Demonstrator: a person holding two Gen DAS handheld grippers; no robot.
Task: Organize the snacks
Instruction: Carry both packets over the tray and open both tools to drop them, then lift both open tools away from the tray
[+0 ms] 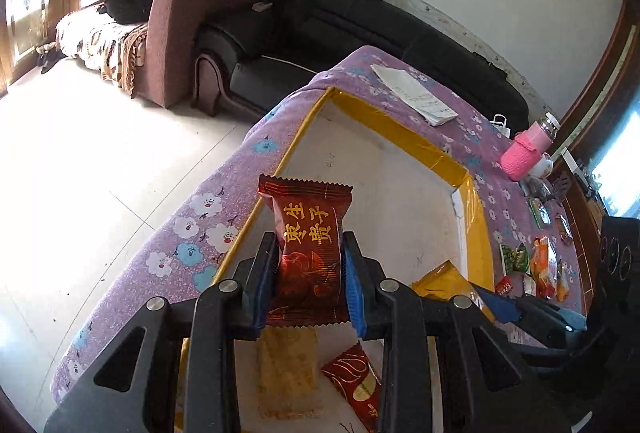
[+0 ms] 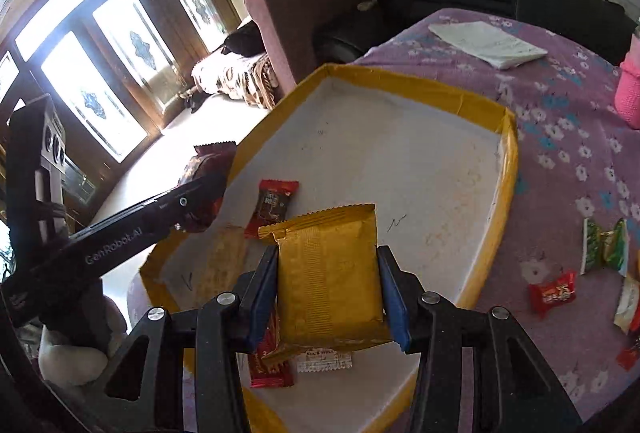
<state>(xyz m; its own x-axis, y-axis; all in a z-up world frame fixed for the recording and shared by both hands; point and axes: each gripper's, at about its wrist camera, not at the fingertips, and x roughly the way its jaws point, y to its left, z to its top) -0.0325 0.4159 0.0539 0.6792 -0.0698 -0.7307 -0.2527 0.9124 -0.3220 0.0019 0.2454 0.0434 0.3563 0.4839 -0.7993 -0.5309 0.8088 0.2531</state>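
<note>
My left gripper [image 1: 308, 273] is shut on a dark red snack packet [image 1: 308, 245] with gold characters, held above the near left part of a shallow tray [image 1: 400, 121] with yellow taped walls. My right gripper [image 2: 328, 285] is shut on a gold snack packet [image 2: 330, 273], held above the tray's near end [image 2: 508, 169]. Inside the tray lie a tan wafer packet [image 1: 288, 373] and a red packet [image 1: 356, 381]; in the right wrist view a small red packet [image 2: 272, 205] and another red one [image 2: 268, 361] lie there too. The left gripper also shows in the right wrist view [image 2: 204, 193].
Loose snacks lie on the purple flowered cloth right of the tray: green packets [image 2: 604, 245], a red candy [image 2: 554, 291], orange packets [image 1: 544, 265]. A white folded paper [image 2: 488, 43] and a pink covered bottle [image 1: 528, 149] stand further back. Sofas [image 1: 360, 25] lie beyond the table.
</note>
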